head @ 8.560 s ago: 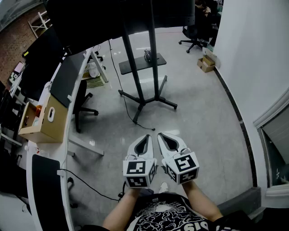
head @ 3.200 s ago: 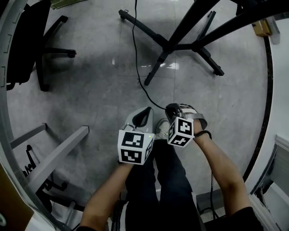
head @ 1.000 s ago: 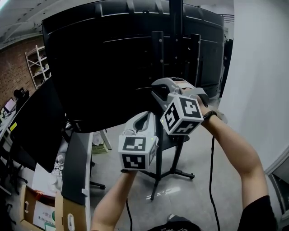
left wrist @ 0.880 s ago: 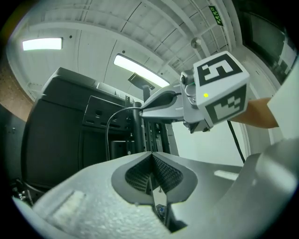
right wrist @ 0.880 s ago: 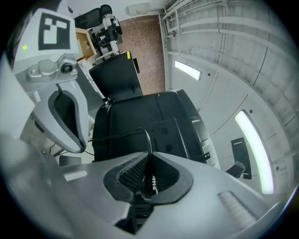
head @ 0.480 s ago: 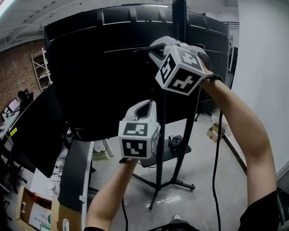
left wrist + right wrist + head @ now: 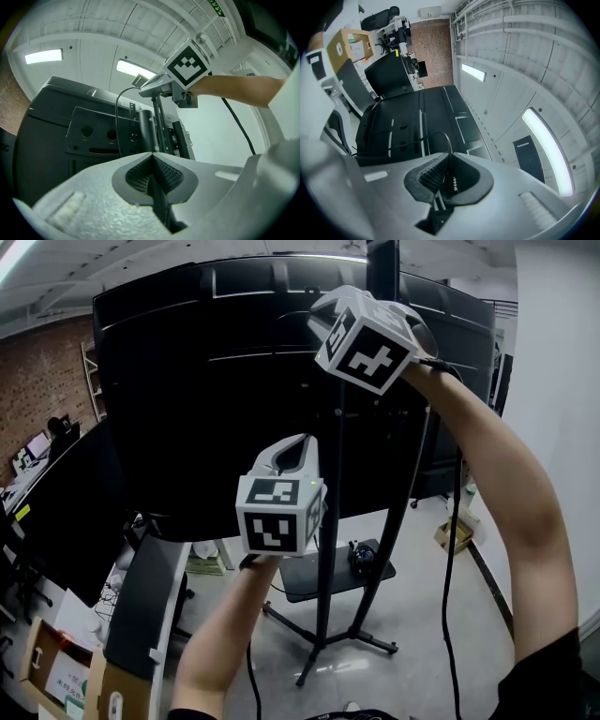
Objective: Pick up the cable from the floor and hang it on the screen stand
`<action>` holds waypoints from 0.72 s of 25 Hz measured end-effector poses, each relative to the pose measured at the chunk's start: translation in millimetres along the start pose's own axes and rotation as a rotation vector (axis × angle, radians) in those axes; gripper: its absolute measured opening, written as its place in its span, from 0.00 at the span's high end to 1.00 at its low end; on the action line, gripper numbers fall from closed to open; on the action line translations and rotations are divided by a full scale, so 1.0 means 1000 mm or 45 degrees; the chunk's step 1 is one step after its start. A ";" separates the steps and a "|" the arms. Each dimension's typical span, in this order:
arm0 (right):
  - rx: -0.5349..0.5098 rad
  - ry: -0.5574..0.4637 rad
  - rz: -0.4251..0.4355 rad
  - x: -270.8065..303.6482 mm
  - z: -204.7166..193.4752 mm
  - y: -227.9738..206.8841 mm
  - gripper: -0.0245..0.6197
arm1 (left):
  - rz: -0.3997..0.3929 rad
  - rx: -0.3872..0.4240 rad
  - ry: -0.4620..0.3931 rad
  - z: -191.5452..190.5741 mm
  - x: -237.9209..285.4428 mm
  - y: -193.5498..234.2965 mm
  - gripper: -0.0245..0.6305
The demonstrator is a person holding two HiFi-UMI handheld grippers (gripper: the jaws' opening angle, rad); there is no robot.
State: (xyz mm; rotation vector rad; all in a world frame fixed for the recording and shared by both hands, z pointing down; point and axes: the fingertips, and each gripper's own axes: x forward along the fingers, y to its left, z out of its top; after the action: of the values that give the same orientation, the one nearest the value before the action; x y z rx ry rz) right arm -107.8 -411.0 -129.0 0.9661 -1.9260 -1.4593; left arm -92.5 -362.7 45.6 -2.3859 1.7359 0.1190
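The right gripper (image 7: 322,313) is held high before the upper rear panel of the black screen (image 7: 187,399). Its jaws are closed on the end of the thin black cable (image 7: 438,134), which is seen arching out from the jaw tips and dropping across the back of the screen. The left gripper (image 7: 296,442) is held lower, near the upright post of the screen stand (image 7: 328,559), with its jaws brought together and nothing between them. Whether the cable touches the stand cannot be determined.
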 end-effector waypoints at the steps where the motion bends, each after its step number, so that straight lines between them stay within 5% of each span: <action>1: 0.006 -0.001 -0.003 0.004 -0.002 -0.006 0.92 | 0.011 0.006 0.002 0.001 0.002 0.001 0.97; 6: -0.005 0.035 -0.126 0.011 -0.014 -0.051 0.92 | 0.077 0.027 -0.008 0.006 0.010 0.013 0.97; 18: 0.080 0.061 -0.189 0.011 -0.071 -0.110 0.92 | 0.120 0.098 -0.018 0.019 0.035 0.002 0.97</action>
State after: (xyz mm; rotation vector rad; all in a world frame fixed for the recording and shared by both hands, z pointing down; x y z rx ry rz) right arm -35.5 -478.4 -215.6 1.1844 -1.9107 -1.4498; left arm -82.6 -391.8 20.9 -2.2449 1.8133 0.0804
